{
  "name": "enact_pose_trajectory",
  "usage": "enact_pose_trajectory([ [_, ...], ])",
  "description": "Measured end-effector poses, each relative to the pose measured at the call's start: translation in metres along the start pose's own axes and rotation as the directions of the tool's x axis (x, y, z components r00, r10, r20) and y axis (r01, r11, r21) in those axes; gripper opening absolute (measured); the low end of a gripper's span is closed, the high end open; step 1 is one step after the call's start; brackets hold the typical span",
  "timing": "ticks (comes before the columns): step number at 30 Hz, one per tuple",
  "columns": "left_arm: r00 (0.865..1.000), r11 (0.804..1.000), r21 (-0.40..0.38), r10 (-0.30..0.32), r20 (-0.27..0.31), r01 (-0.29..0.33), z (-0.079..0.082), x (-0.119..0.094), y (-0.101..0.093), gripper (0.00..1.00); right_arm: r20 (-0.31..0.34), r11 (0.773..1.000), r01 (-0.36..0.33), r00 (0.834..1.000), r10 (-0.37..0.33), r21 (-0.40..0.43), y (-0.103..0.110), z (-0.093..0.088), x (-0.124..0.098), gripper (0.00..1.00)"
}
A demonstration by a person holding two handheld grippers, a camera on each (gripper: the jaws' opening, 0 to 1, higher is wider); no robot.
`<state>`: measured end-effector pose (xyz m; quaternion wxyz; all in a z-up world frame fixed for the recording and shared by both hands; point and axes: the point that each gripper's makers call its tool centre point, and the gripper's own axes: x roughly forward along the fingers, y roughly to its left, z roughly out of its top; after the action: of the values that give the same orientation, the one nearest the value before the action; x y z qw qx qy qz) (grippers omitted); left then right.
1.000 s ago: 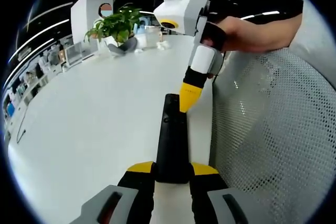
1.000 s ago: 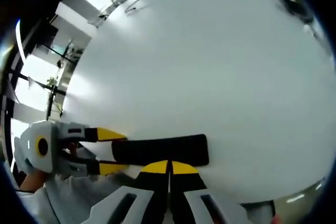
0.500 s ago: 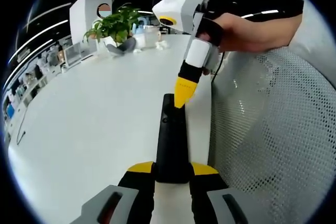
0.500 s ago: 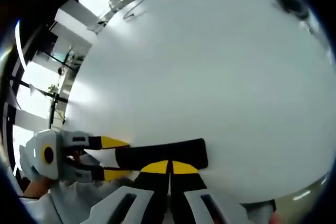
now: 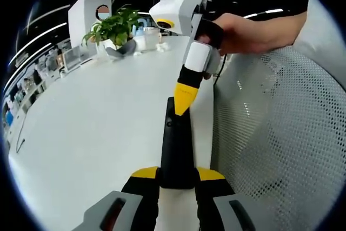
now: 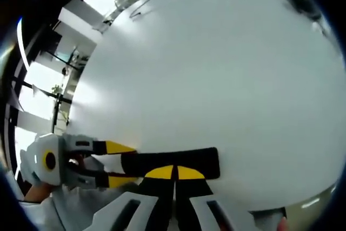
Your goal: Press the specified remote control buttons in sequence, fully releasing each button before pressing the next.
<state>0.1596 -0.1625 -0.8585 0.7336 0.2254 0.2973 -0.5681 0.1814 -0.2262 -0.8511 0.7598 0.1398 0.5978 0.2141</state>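
Left fingers [image 5: 145, 175] pinched the near end of the black remote [image 5: 177, 144], one on each side. Right fingers [image 6: 162, 172] pressed together, yellow tips down on the remote's far end. Remote stretched away from the left fingers, flat on the white table [image 5: 92, 117]. Green plant [image 5: 111, 25] far beyond, by the table's far edge.

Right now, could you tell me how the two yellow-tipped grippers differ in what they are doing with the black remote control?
The left gripper clamps one end of the black remote control between its jaws, holding it over the white table. The right gripper grips nothing: its jaws are shut together and the tips point down onto the remote's far end, as if to press. The left lies along the remote; the right comes at it steeply from above. Both have yellow tips and a hand-held body.
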Motion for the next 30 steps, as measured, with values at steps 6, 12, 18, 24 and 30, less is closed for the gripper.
enact_pose_trajectory([
  [6,1.000,1.000,-0.002,0.001,0.001,-0.001,-0.0002,-0.0001,0.0011,0.25,0.012,1.000,0.013,1.000,-0.013,0.004,-0.0039,0.0023,-0.0006,0.00],
  [12,1.000,1.000,0.000,0.001,0.002,-0.001,-0.0001,0.0005,0.0013,0.25,0.018,0.998,0.033,0.999,-0.032,-0.052,-0.0020,0.0017,0.0004,0.00],
  [18,1.000,1.000,-0.005,0.003,0.003,-0.003,0.0001,0.0013,0.0012,0.25,0.010,0.990,0.082,0.997,-0.081,-0.115,-0.0018,0.0017,0.0020,0.00],
  [24,1.000,1.000,-0.017,0.002,0.002,-0.002,-0.0003,0.0008,0.0010,0.24,0.032,1.000,0.018,0.999,-0.017,-0.025,-0.0033,0.0026,0.0004,0.00],
  [30,1.000,1.000,-0.009,0.000,-0.002,0.000,-0.0004,0.0008,0.0009,0.24,0.018,1.000,-0.004,1.000,0.004,0.014,-0.0027,0.0023,-0.0004,0.00],
])
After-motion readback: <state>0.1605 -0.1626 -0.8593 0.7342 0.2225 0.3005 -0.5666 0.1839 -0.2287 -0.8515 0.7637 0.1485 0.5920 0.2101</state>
